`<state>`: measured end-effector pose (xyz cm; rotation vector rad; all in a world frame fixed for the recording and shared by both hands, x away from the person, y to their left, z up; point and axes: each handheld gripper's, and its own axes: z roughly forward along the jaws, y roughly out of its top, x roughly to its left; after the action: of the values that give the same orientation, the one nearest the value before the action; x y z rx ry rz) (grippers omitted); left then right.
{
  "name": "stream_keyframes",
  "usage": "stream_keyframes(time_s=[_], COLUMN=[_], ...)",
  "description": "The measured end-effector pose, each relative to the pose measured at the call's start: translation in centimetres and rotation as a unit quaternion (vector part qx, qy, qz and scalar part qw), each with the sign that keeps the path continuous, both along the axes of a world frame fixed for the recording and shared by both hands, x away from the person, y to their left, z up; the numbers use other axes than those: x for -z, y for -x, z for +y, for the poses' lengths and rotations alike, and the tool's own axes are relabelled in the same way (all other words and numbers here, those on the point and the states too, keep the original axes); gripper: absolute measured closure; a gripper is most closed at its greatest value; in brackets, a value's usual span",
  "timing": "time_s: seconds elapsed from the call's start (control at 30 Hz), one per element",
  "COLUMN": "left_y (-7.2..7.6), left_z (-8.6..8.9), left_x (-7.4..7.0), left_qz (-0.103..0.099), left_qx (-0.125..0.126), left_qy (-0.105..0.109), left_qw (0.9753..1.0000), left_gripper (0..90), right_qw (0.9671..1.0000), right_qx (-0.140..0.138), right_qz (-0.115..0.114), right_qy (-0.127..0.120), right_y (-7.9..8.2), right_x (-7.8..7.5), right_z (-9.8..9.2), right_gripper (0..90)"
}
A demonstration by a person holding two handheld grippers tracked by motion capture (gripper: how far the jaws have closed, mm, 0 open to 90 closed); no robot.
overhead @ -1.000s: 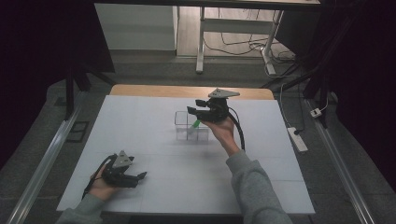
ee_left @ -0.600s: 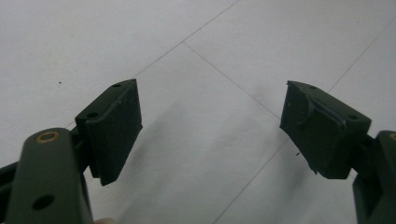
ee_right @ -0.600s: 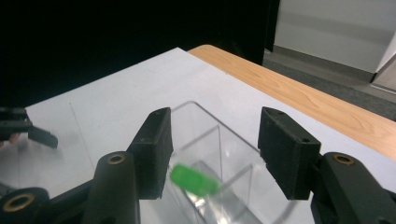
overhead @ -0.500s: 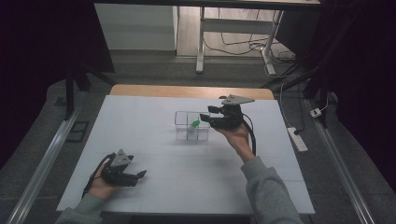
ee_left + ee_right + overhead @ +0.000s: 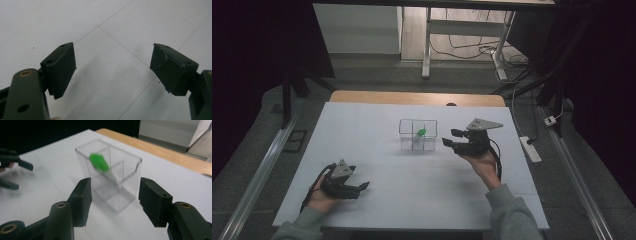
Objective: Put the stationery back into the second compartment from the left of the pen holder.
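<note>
A clear plastic box (image 5: 417,134) with inner dividers stands mid-table; it shows close up in the right gripper view as the clear box (image 5: 110,173). A green-capped item (image 5: 421,132) leans inside one compartment, its green cap (image 5: 99,163) near the rim. My right gripper (image 5: 451,138) hovers just right of the box, open and holding nothing, its jaws facing the box (image 5: 114,202). My left gripper (image 5: 363,188) rests low near the front left of the table, open with nothing between its pads (image 5: 62,67).
The white table surface (image 5: 377,120) has a wooden strip (image 5: 412,97) along its far edge. Beyond it stand desk legs and cables on the floor. A power strip (image 5: 530,149) lies off the right side of the table.
My right gripper let go of the green-capped item into the box, then drew back to the right and down. The left gripper stayed put.
</note>
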<state>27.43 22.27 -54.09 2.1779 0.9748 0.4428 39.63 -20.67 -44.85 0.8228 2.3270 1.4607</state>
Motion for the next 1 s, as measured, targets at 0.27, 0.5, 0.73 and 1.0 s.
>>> stream_keyframes(time_s=[0.27,0.5,0.73,1.0], left_y=[0.0,0.0,0.0,-0.1], left_z=[-0.1,-0.1,-0.1,-0.1], left_x=[-0.1,-0.1,-0.1,0.0], left_qz=[-0.004,-0.002,-0.002,-0.001], left_qx=[0.002,0.0,0.002,-0.001], left_qy=[0.0,0.0,-0.001,-0.003], left_qw=[1.0,1.0,1.0,1.0], left_gripper=[20.6,20.5,20.5,20.4], right_qw=[0.9991,0.9974,0.9963,0.9957], right_qx=[0.015,0.027,0.043,0.037], right_qz=[0.017,0.027,0.021,0.022], right_qy=[0.035,0.061,0.071,0.082], right_y=[2.9,4.8,6.0,6.0], right_x=[2.5,3.9,4.9,5.4], right_z=[-2.8,-5.0,-7.3,-7.6], right_gripper=[43.7,42.9,42.6,42.1])
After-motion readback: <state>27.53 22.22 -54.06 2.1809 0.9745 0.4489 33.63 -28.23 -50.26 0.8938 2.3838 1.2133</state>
